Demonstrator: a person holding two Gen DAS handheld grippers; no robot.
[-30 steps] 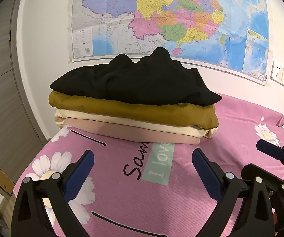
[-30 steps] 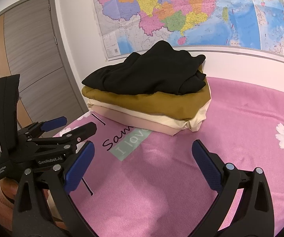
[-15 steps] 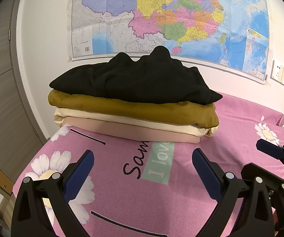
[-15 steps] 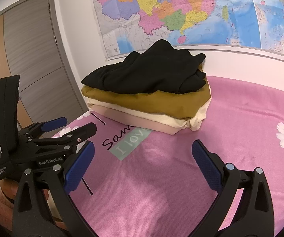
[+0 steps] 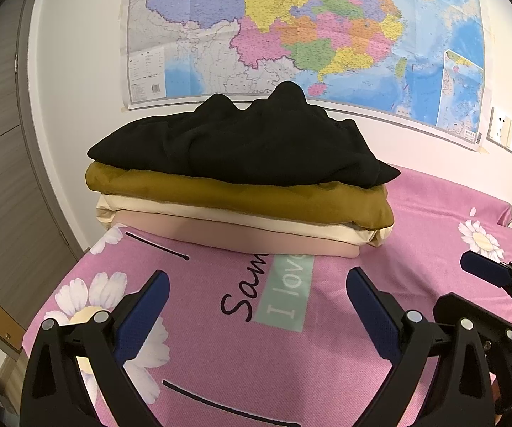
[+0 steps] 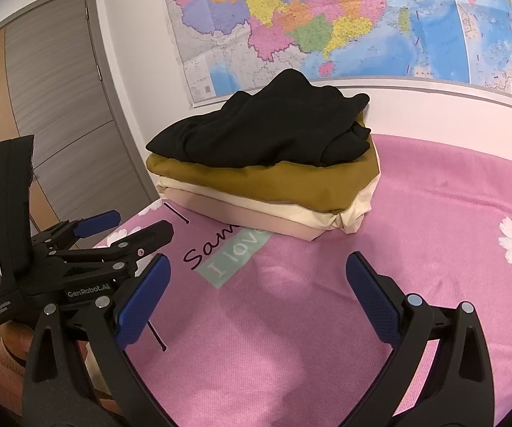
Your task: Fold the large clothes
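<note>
Black garment point(image 5: 241, 149) tops the stack point(image 5: 241, 213), well ahead of both grippers' spread, empty fingers point(image 5: 142, 316).

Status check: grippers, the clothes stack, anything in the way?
Left hand-held gripper open, empty; right hand-held gripper same. Black garment rumpled atop three folded pieces, untouched. Pink bedspread between, nothing blocking.

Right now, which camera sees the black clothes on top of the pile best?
The left wrist view: the black garment faces it squarely, showing its whole front edge atop the stack. The right wrist view shows the black garment at an angle, from its right corner.
</note>
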